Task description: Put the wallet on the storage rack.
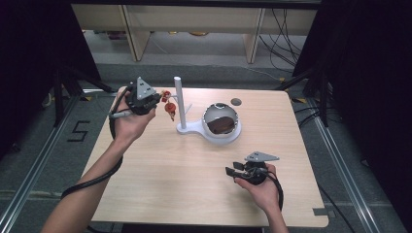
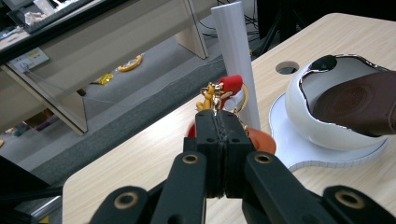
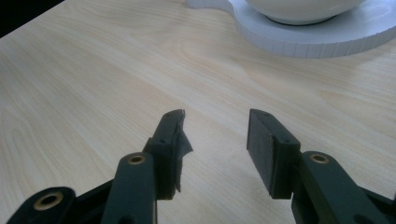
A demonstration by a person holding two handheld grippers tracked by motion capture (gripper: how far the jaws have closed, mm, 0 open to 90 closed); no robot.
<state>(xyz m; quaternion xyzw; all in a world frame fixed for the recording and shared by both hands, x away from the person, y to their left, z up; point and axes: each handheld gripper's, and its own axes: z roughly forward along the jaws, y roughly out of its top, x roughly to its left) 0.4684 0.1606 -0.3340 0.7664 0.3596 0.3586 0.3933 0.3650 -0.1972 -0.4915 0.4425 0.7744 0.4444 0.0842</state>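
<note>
A red keychain (image 1: pixel 168 103) with gold rings hangs from my left gripper (image 1: pixel 156 99), which is shut on it just left of the white post (image 1: pixel 180 102). In the left gripper view the closed jaws pinch the red and gold keychain (image 2: pixel 223 93) right in front of the white post (image 2: pixel 237 56). The post rises from a white stand (image 1: pixel 192 128) that also carries a white bowl (image 1: pixel 221 121) with a dark brown inside. My right gripper (image 1: pixel 232 169) rests low near the table's front right, open, with nothing between its fingers (image 3: pixel 264 144).
The wooden table (image 1: pixel 160 179) has a round cable hole (image 1: pixel 236 102) behind the bowl. Black frame legs stand at both far sides, and pale shelving runs across the back. The white stand's base (image 3: pixel 317 37) lies just ahead of the right gripper.
</note>
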